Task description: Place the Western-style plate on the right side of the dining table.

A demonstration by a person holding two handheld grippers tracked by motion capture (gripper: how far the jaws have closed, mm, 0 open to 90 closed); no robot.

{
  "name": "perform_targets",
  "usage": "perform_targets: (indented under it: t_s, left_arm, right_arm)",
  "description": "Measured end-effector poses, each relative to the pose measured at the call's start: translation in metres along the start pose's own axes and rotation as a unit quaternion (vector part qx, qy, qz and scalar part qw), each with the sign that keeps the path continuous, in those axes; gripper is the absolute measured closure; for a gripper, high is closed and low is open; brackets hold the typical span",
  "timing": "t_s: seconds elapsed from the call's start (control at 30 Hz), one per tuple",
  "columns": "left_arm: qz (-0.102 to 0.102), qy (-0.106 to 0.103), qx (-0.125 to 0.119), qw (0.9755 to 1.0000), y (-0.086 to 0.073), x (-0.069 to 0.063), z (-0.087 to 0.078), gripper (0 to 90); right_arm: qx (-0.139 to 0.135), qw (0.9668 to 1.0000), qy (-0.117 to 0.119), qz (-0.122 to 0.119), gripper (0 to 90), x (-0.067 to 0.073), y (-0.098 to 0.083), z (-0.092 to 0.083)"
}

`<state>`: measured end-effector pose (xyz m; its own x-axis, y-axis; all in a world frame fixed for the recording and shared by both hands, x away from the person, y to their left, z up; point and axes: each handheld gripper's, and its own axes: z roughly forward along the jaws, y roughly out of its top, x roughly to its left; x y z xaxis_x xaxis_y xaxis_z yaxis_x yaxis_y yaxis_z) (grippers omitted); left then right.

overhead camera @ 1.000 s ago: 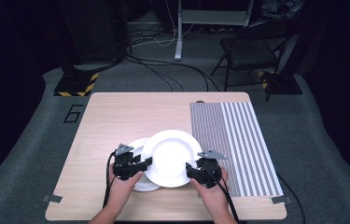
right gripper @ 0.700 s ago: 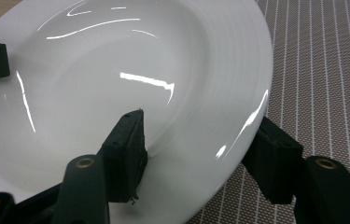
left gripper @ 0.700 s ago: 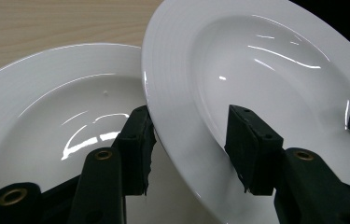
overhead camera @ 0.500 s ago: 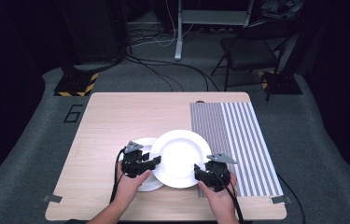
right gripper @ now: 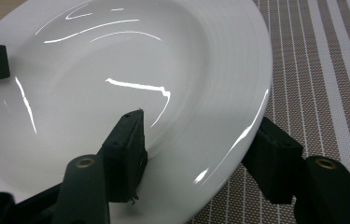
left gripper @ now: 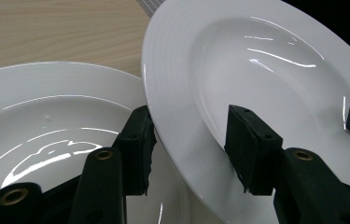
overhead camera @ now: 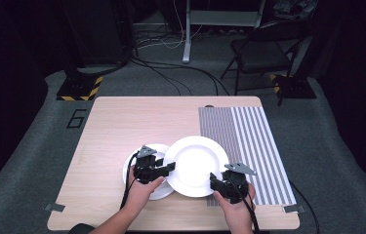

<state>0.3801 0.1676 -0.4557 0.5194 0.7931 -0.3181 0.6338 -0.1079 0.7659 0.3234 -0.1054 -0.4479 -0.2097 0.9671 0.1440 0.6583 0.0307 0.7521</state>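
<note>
A large white plate hangs tilted a little above the table, held by its rim from both sides. My left gripper is shut on its left rim, one jaw above and one below. On the near right rim my right gripper is shut the same way. A second white plate lies flat on the wood under my left gripper, partly covered by the held plate. In the left gripper view this lower plate spreads out at the left.
The light wooden table carries a grey striped placemat on its right side, and the held plate's right edge overlaps it. Beyond the table stand a folding chair and cables on the dark floor.
Both hands have carried the large plate to the right, toward the striped placemat. The lower plate has stayed where it was and shows more of itself.
</note>
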Motion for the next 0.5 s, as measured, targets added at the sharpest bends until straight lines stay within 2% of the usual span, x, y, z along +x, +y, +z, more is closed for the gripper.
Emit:
perform_targets:
  t_s: [0.23,0.5]
  left_arm:
    - [-0.002,-0.009,0.000,1.0000,0.006,-0.004,0.003,52.3]
    - [0.002,-0.011,-0.005,0.9999,0.017,-0.008,0.003,53.1]
  right_arm:
    - [-0.009,0.9999,-0.009,0.002,41.5,-0.003,0.007,-0.007]
    - [-0.010,0.9999,-0.003,0.011,41.4,-0.011,0.013,-0.008]
